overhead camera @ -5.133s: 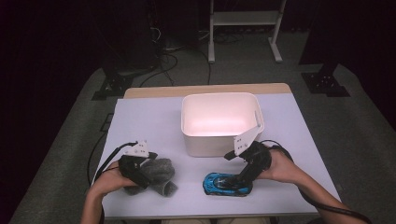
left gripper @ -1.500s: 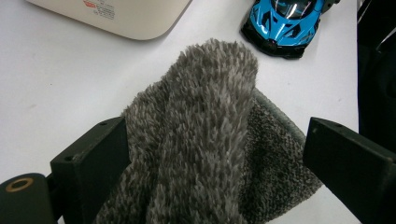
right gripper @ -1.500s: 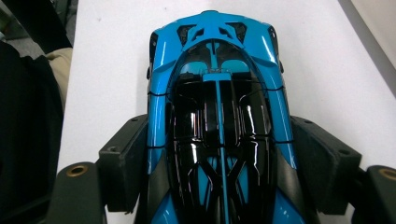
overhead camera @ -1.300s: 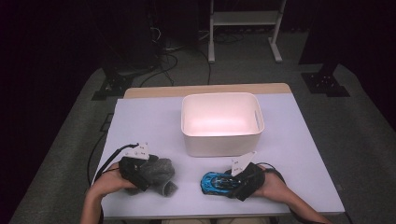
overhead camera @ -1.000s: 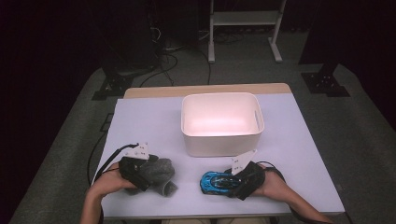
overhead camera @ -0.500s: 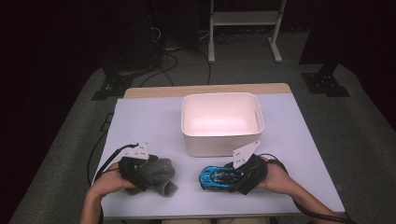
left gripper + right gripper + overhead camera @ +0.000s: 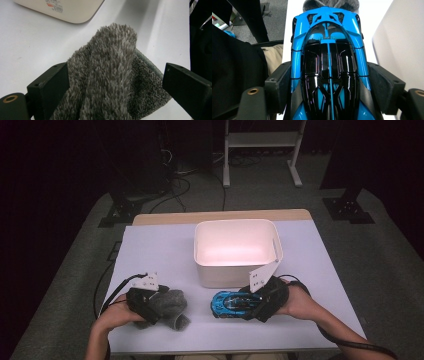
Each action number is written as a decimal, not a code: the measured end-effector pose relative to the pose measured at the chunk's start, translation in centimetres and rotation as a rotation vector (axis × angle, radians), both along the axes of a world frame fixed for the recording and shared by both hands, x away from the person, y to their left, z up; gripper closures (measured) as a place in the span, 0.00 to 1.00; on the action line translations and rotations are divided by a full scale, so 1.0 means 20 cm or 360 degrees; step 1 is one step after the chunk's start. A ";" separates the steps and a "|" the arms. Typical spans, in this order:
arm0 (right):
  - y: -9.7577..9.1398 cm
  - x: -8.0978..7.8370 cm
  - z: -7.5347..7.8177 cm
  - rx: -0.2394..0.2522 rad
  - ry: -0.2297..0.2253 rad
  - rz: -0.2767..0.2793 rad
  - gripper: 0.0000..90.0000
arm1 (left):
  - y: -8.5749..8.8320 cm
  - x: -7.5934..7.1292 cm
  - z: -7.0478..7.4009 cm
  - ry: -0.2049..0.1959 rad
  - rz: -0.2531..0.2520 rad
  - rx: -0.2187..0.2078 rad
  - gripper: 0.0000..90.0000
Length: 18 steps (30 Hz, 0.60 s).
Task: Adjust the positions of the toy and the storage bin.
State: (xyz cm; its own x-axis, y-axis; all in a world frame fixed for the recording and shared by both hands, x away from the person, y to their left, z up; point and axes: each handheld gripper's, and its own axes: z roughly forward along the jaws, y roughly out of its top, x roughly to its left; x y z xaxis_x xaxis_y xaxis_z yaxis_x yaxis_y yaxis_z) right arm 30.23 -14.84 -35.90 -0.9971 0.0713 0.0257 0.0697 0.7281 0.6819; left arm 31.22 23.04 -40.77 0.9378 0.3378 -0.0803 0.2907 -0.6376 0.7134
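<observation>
The blue toy car (image 7: 328, 62) sits lengthwise between the right gripper (image 7: 250, 302)'s jaws, both pads pressed to its sides — clamped, nose pointing away. The grey fuzzy sock (image 7: 110, 75) lies between the left gripper (image 7: 150, 302)'s jaws, touching one, the other standing clear — released. Beyond both stands the white bin (image 7: 235, 270).

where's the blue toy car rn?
High view: the blue toy car sits between the right gripper's jaws near the table's front edge, just in front of the white bin, right of the grey sock.
</observation>
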 end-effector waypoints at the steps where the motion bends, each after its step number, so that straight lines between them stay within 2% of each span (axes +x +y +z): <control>1: 0.00 0.00 0.02 -0.0001 -0.0003 0.0003 0.28 | 0.00 0.00 0.00 0.0000 0.0002 0.0000 0.07; 11: 0.01 0.03 0.18 0.0004 -0.0026 0.0017 0.28 | 0.00 0.00 0.00 -0.0004 0.0000 -0.0017 0.07; 18: 0.03 0.06 0.26 0.0011 -0.0039 0.0029 0.28 | 0.01 0.00 0.01 -0.0008 0.0000 -0.0028 0.07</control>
